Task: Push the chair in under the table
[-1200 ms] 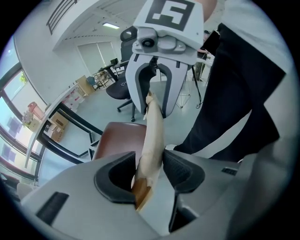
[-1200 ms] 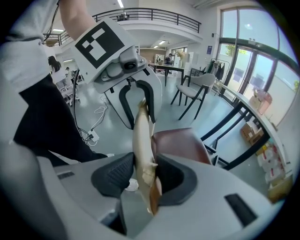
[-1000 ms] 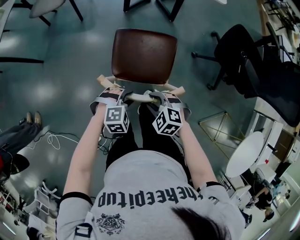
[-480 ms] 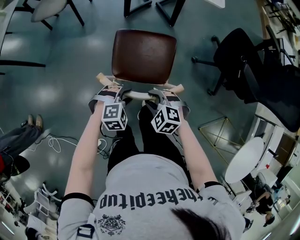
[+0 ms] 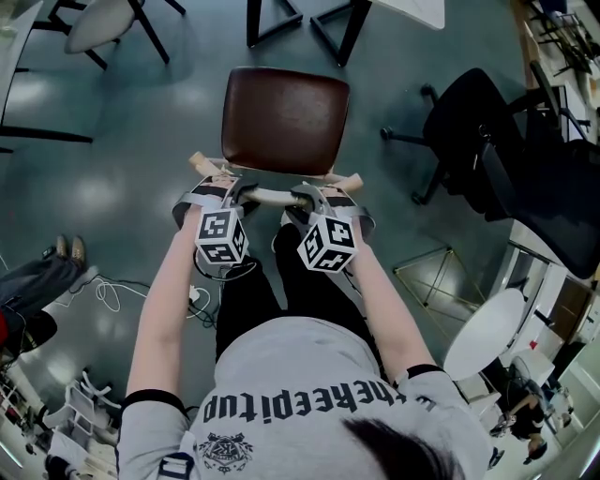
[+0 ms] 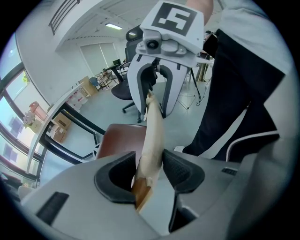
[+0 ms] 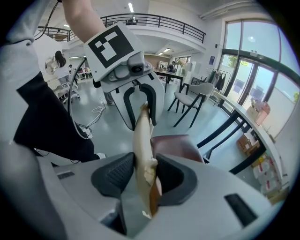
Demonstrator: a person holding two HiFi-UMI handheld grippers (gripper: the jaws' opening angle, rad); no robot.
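Our left gripper (image 6: pixel 149 169) was clamped on the pale backrest rail (image 6: pixel 153 126) of the chair (image 5: pixel 281 150), pads pressing either side of the wood near its left end. Beyond the fingers lay the brown seat (image 5: pixel 286 112), and past it the black table legs (image 5: pixel 251 23). Our right gripper (image 7: pixel 140 176) held the same rail near its right end, jaws closed on it.

The head view is looking steeply down on the chair (image 5: pixel 286 117); both gripper views are facing each other close along its backrest (image 6: pixel 152 136).
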